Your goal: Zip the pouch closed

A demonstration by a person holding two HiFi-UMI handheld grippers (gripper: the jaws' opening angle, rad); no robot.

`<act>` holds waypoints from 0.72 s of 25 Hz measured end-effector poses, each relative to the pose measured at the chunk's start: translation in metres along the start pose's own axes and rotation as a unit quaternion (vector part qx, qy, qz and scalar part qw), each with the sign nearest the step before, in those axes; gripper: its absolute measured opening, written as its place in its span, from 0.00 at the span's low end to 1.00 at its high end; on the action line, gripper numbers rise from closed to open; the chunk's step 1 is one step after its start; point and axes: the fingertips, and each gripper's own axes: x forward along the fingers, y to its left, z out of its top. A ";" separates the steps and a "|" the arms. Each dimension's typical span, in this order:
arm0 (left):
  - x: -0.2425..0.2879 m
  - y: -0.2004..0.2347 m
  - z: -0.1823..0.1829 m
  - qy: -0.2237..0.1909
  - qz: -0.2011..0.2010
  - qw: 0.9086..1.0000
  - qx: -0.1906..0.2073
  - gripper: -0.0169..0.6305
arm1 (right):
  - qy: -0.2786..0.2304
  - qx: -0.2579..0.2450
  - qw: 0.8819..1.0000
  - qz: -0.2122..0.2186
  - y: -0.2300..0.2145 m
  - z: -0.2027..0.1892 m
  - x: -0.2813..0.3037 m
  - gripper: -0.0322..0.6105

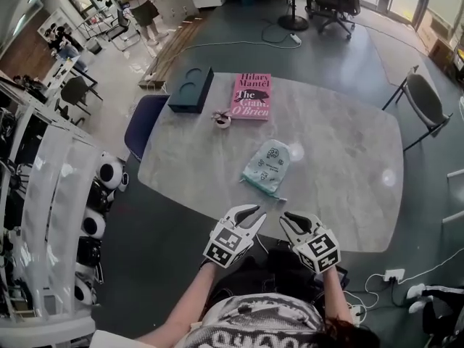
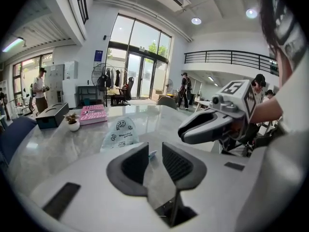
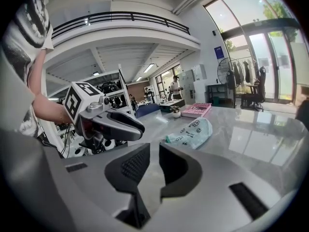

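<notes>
The soft mint-green cloth pouch [image 1: 268, 167] lies flat on the grey marble table [image 1: 348, 158], apart from both tools. The left gripper [image 1: 252, 214] and right gripper [image 1: 288, 223] are spread, holding nothing — best one pins the pouch, one pulls the zip [image 1: 262, 188] slowly.

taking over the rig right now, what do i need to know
Left gripper: open, empty, by the near edge of the table.
Right gripper: open, empty, beside the left one.
Pouch: lies flat on the table just beyond both, zip edge toward them, nothing touching it.
Done: nothing gripped yet; how far the zip is closed can't be told.
Left: steady the pouch, take the zip pull, draw it shut.
</notes>
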 end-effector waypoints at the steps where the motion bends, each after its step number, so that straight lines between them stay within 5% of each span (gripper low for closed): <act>1: -0.009 -0.001 -0.005 -0.001 -0.001 1.000 0.001 0.17 | 0.000 0.000 1.000 -0.003 0.009 -0.002 0.001 0.15; 8: -0.068 -0.006 -0.036 -0.010 -0.010 1.000 0.006 0.12 | -0.016 0.010 0.999 -0.042 0.064 -0.008 0.002 0.05; 18: -0.117 -0.025 -0.057 -0.025 -0.025 0.999 0.027 0.06 | -0.036 0.012 0.998 -0.056 0.122 -0.012 -0.002 0.05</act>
